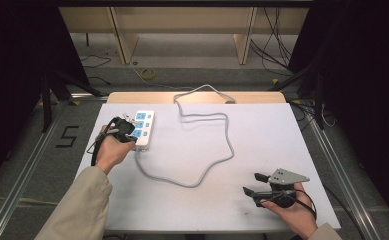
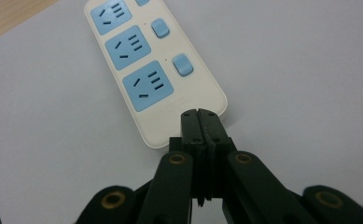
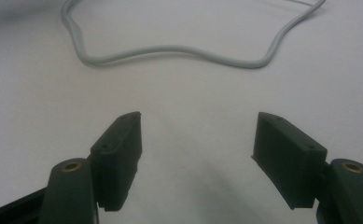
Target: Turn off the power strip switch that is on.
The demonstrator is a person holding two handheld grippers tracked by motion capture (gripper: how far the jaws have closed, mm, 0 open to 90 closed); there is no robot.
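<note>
And here's the table (image 1: 262,130), white-topped, with a cream power strip (image 1: 143,129) sitting out at ten o'clock from its middle. In the left gripper view the strip (image 2: 146,65) shows three blue sockets and blue switches beside them. The left gripper (image 2: 201,116) is clenched, jaws pressed flat together with nothing between them, tips right at the strip's near end. From above, the left hand (image 1: 113,150) brings that gripper (image 1: 124,129) against the strip's left side.

A grey cord (image 1: 217,150) leaves the strip's near end, loops toward six o'clock, then winds back up to twelve o'clock and off the far edge.

Down at four o'clock, the right gripper (image 1: 256,184) lies released, jaws wide apart, well clear of the cord. In its own view the gripper (image 3: 195,154) points at bare tabletop, with the cord (image 3: 179,49) curving across beyond.
</note>
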